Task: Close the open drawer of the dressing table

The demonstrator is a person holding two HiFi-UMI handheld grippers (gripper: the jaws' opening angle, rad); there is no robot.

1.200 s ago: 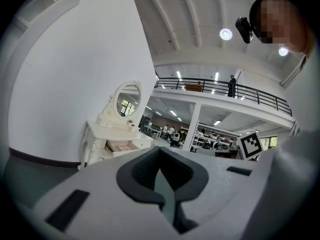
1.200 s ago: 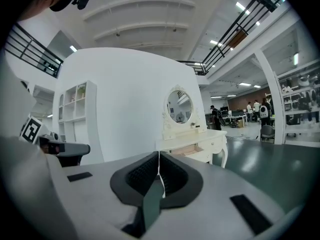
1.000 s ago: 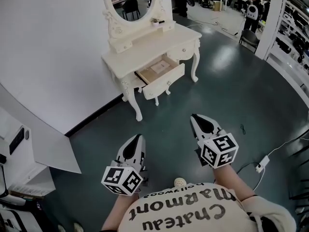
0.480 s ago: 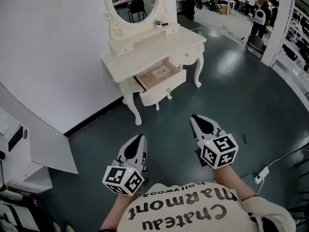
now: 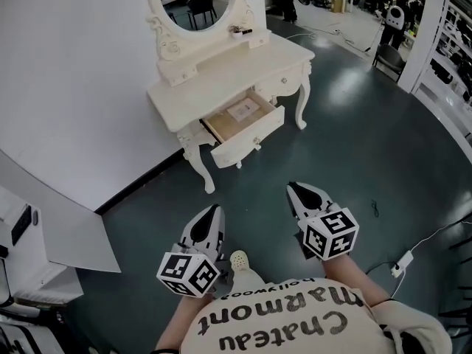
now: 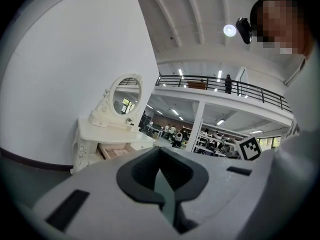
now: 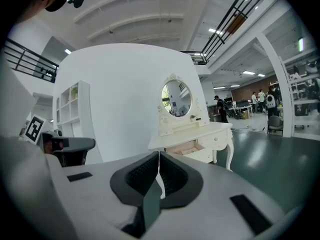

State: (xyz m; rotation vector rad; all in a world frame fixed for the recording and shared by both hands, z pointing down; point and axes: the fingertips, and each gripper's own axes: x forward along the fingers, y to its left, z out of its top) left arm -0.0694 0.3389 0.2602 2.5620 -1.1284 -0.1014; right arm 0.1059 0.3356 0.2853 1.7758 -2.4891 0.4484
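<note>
The left gripper (image 5: 212, 212) is closed and empty, held low in front of the person and well apart from the dressing table (image 5: 221, 76). Ahead, the drawer (image 5: 249, 139) stands pulled out of the table's front, with a flat card (image 5: 242, 110) lying inside. The right gripper (image 5: 293, 189) is likewise closed on nothing. Closed jaws probably serve as a blunt tip for pushing the drawer front home.
</note>
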